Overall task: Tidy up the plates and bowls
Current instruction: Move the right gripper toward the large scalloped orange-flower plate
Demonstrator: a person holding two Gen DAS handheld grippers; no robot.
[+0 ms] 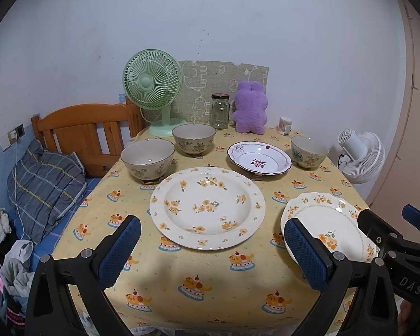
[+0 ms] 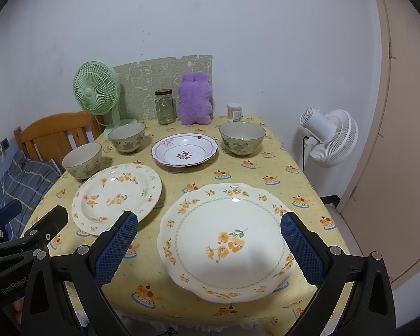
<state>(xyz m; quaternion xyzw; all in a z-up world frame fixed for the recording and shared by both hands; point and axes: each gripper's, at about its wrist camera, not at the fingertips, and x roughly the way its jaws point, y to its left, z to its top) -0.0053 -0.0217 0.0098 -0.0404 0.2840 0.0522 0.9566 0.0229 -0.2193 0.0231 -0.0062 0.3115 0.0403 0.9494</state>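
Both tongs hang spread and empty over the near edge of the bench: the left tongs frame the round flowered plate just ahead of them, and the right tongs straddle the scalloped plate lying directly below and between their blue pads. Nothing is stacked yet, so the first pick is likely one of these two plates. To do it well, I would come in low at the rim and pinch across the lip — glazed ceramic is slick, and the raised rim gives the textured pads their only purchase (the soft cloth may let a finger slide under). Beyond the tongs lie a smaller purple-trimmed plate and three deep, footed bowls — one stands far right, two far left.
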